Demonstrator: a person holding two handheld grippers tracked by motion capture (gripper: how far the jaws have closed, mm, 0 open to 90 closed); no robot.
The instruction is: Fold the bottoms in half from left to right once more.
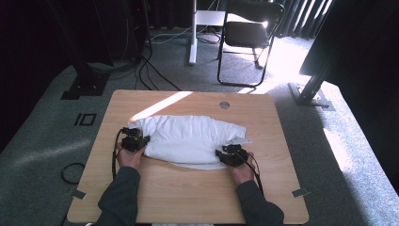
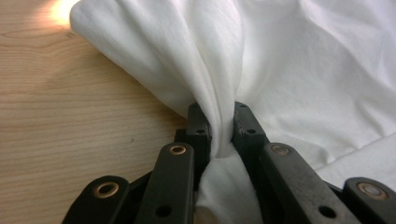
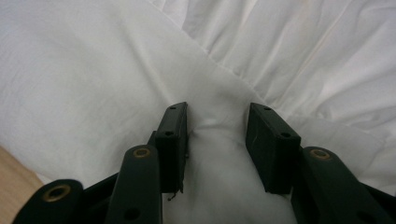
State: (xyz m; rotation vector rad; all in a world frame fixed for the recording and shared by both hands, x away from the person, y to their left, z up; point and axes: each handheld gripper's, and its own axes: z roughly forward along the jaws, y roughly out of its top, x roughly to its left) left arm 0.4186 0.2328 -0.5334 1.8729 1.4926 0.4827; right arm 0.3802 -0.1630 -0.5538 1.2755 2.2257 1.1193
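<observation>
**2 grippers set on a white cloth, fold not yet made**

2 forearms in dark sleeves come in at the near edge of the light wooden table (image 1: 188,197), each hand carrying a black two-jaw gripper. Just beyond them, across the middle of the tabletop, lies the rumpled white cotton garment (image 1: 193,139), bunched and loosely doubled over, its near hem showing beneath the upper layer.

Judging from how it lies, the work is at an early stage: both corners nearest the person are being taken up, but the cloth is still a creased heap, so lifting, spreading and folding all appear left to do.

The left gripper (image 2: 220,128) is nearly closed, its jaws pinching a gathered ridge of the fabric at the garment's left end; cloth bulges out above and below the pads. The right gripper (image 3: 217,128) stands about half open at the right near edge, with a soft hump of fabric between the jaws. Its pads (image 3: 270,144) seem to touch the sides of that hump, though no firm squeeze shows.

Farther off, a black folding chair (image 1: 247,35) stands on grey carpet.
</observation>
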